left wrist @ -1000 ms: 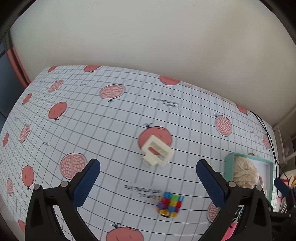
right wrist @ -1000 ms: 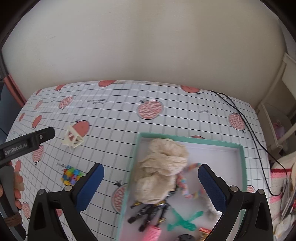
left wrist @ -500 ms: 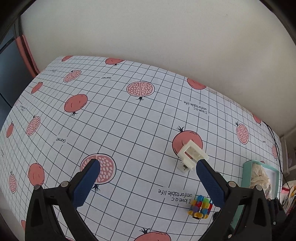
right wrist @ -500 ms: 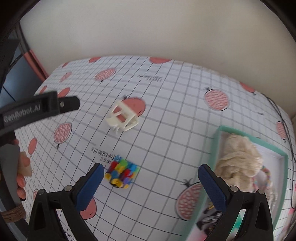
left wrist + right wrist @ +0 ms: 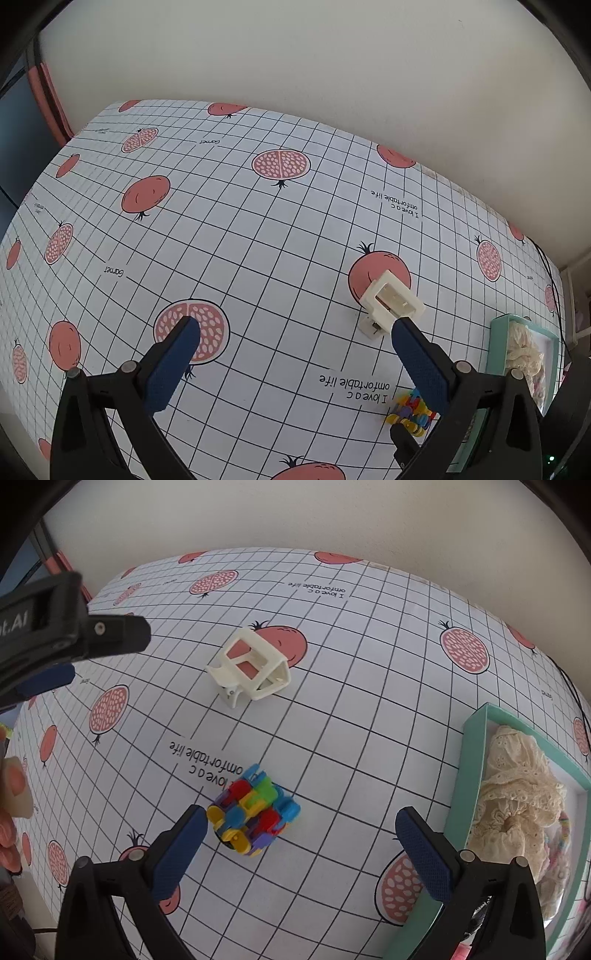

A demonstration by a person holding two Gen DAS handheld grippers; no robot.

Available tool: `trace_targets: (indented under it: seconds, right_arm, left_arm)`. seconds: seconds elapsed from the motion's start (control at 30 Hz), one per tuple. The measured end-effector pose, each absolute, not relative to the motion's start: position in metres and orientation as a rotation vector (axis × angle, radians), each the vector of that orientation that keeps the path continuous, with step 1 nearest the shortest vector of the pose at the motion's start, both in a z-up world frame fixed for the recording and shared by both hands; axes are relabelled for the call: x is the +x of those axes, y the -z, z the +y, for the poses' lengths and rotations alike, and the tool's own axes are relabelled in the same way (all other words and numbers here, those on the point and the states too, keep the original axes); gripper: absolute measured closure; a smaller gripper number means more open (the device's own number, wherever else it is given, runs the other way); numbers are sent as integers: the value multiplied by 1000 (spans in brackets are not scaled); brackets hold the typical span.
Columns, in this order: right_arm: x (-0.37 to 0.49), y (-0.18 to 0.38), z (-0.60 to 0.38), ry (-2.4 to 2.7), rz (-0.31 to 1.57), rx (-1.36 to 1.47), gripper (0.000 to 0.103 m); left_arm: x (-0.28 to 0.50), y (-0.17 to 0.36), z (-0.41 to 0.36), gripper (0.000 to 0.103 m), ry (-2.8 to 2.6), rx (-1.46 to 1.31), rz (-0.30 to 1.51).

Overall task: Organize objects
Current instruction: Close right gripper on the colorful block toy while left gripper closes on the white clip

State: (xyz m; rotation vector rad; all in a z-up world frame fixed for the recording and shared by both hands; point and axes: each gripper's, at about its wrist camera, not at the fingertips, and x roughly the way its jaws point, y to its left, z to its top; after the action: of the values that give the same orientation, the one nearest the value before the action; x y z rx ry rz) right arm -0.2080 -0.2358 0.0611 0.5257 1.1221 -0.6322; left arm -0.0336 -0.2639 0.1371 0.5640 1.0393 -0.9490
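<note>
In the right wrist view, the right gripper [image 5: 295, 827] is held low over the table with its blue-padded fingers [image 5: 177, 853] spread wide and nothing pinched. Just beside its left fingertip, a small bundle of multicoloured plastic clips [image 5: 255, 810] is seen lying on the white grid-patterned tablecloth printed with pink pomegranates [image 5: 351, 672]. To the right, just beyond the other finger, a teal-rimmed rectangular tray [image 5: 465, 760] is seen holding a cream lace fabric piece [image 5: 517, 794]. Farther off, a cream-white plastic claw hair clip [image 5: 251, 668] is seen resting on the cloth over a pomegranate print, well apart from the bundle.

In the left wrist view, the left gripper [image 5: 291, 328] is held above the cloth, tilted down toward it, its jaws likewise spread wide and empty. The hair clip [image 5: 391, 301] is seen just past the right fingertip; whether they touch cannot be told. The clip bundle [image 5: 406, 413] is partly hidden behind that finger, and the tray [image 5: 496, 347] is seen at the right edge. A plain off-white wall [image 5: 295, 55] stands beyond the table.
</note>
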Motion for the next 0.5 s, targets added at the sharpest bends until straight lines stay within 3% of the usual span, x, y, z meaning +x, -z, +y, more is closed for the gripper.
trace_targets:
  seconds: [0.27, 0.5]
  right_arm:
    - [-217, -53, -239, 641, 1134, 543, 2]
    - [-229, -54, -243, 643, 1135, 543, 16]
  left_arm:
    - [-39, -119, -272, 0, 876, 472, 1089]
    - [-49, -113, -284, 0, 807, 328, 1100]
